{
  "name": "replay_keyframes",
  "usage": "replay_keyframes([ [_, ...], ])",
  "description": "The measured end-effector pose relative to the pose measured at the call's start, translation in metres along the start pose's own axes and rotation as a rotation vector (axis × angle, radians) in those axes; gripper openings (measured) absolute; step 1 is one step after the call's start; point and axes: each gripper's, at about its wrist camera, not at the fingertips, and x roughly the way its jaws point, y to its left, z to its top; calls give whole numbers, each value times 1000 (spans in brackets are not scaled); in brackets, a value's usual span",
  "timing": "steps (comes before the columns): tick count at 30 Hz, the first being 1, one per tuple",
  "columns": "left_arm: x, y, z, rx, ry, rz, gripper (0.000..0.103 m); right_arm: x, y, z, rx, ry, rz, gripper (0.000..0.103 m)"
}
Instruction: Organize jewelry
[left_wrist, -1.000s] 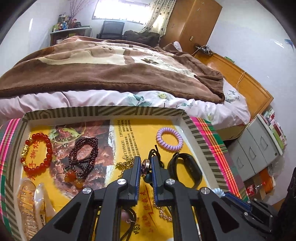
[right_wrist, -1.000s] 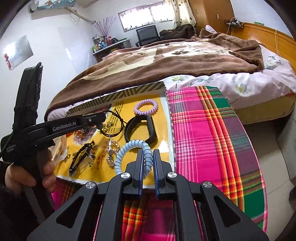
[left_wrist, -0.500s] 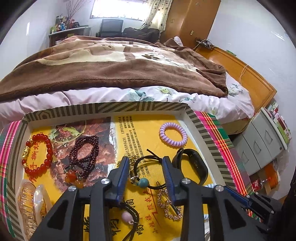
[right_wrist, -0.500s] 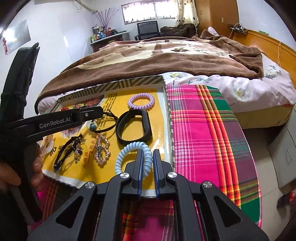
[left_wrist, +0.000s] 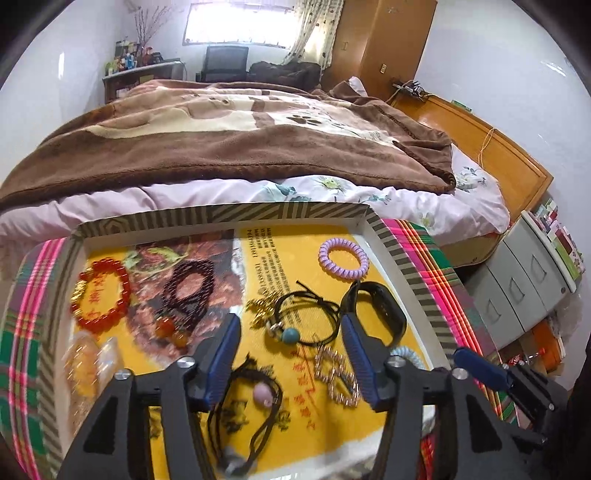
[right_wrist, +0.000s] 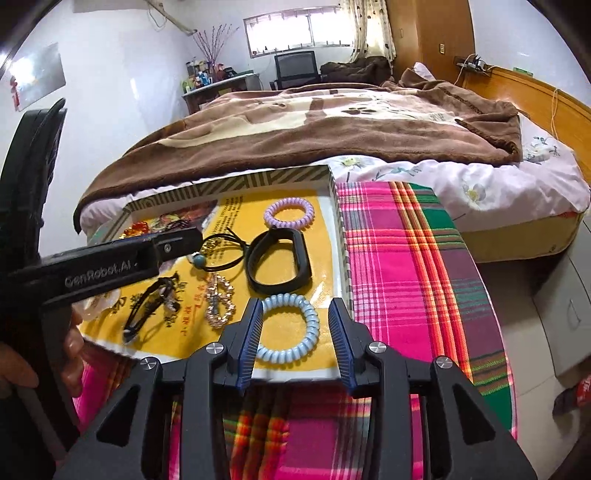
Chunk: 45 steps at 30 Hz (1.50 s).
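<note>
Plaid cloth (right_wrist: 399, 258) in pink and green covers the table at the foot of a bed, and on it sits a shallow striped-rim tray (left_wrist: 258, 214) lined with a yellow printed sheet, where all the jewelry lies.

Nearest the right camera, the right gripper (right_wrist: 295, 321) has just been opening its jaws. A second ago they were pinched on the pale blue coil hair tie (right_wrist: 291, 328); now that tie lies flat in the tray's near right corner with a clear gap to each pad. It looks released and placed.

The left gripper (left_wrist: 291, 332) has likewise just been opening. A second ago its jaws were shut on the black cord bracelet with the teal bead (left_wrist: 306, 321); now the bracelet rests on the yellow sheet in the open gap between them, touching neither pad. Just beside it lie a rhinestone clip (left_wrist: 338, 376) and another black cord with a pink bead (left_wrist: 255, 406).

Further in sit the black band (left_wrist: 376, 306) and the purple coil hair tie (left_wrist: 343, 258), with a dark bead bracelet (left_wrist: 192, 291) and a red bead bracelet (left_wrist: 99, 295) to the left.

With both pieces set down and both grippers empty, this round of placing seems finished; each hand is judged free to reach for another item.
</note>
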Motion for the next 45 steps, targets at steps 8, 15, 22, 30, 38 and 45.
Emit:
replay_keyframes([
  [8,-44,2,-21,5,-32,33,60,-23,8,-9,-2,-17,-5,38],
  [15,-82,-2,-43,31,-61,69,64,-46,17,-19,-13,-35,-5,38],
  [22,-115,-4,-77,31,-85,130,76,-62,29,-35,-45,-47,-19,49],
  [30,-134,1,-111,-11,-73,170,76,-73,37,-56,-46,-40,-24,49],
  [38,-140,15,-132,-54,-61,240,76,-77,42,-66,-49,-30,-18,49],
  [45,-147,19,-141,-53,-74,275,79,-78,46,-70,-58,-28,-17,49],
])
